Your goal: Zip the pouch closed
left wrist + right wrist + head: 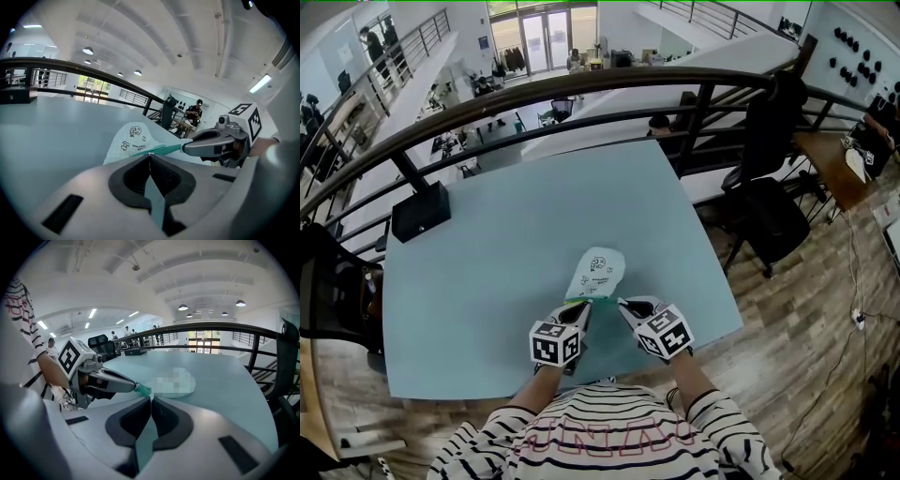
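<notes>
A small white pouch (598,270) with cartoon prints lies on the pale blue table (487,281), its green zipper edge (589,300) toward me. My left gripper (579,315) is shut on the left end of that edge; in the left gripper view its jaws (150,155) meet at the green strip (161,150). My right gripper (623,307) is shut on the right end. The right gripper (185,147) shows pinching the strip's far end in the left gripper view. In the right gripper view the pouch (176,383) lies just past the shut jaws (151,398), and the left gripper (135,386) meets the green edge.
A black box (420,211) sits at the table's far left corner. A dark railing (581,89) curves behind the table. A black office chair (769,216) stands off the right side. The table's near edge (581,375) runs close under the grippers.
</notes>
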`<state>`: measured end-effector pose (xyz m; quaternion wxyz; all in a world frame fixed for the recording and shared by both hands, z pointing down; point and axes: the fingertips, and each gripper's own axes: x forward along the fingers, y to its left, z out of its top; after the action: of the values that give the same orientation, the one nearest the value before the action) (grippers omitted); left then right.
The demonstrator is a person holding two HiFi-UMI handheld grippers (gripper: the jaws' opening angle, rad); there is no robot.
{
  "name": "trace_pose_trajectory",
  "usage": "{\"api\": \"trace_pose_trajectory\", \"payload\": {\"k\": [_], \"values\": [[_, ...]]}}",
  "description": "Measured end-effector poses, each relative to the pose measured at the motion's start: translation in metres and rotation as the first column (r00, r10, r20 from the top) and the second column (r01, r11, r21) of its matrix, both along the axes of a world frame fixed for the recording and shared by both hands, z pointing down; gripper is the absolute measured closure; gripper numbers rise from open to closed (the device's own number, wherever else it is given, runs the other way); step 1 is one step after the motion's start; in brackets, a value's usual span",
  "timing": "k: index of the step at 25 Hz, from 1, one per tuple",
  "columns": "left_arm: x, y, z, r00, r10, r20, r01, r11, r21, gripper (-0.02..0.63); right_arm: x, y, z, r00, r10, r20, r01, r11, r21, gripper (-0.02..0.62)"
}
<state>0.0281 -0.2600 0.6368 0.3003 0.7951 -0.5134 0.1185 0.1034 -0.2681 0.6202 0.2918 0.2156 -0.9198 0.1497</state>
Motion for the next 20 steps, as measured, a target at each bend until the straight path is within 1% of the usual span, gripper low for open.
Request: {"api": "trace_pose_trajectory", "payload": {"k": [5,9,13,20], "values": [[-0.020,0.000,0.009,0.996,-0.063,0.060,0.065,0.997,-0.032,0.581,0.012,-0.002,0.005,0.999,0.042,-0.002,-0.042,0.999,-0.013,0.559],[-0.033,-0.001,0.011,0.993,-0.101,0.059,0.103,0.994,-0.037,0.580,0.018,-0.002,0.008,0.998,0.067,0.000,-0.067,0.998,-0.021,0.560],[-0.048,-0.003,0.013,0.988,-0.137,0.076,0.140,0.989,-0.038,0.580,0.023,-0.002,0.011,0.996,0.094,0.001,-0.094,0.995,-0.028,0.560],[-0.061,-0.008,0.011,0.984,-0.142,0.104,0.145,0.989,-0.024,0.580,0.020,0.003,0.014,0.994,0.110,0.010,-0.110,0.993,-0.045,0.560]]}}
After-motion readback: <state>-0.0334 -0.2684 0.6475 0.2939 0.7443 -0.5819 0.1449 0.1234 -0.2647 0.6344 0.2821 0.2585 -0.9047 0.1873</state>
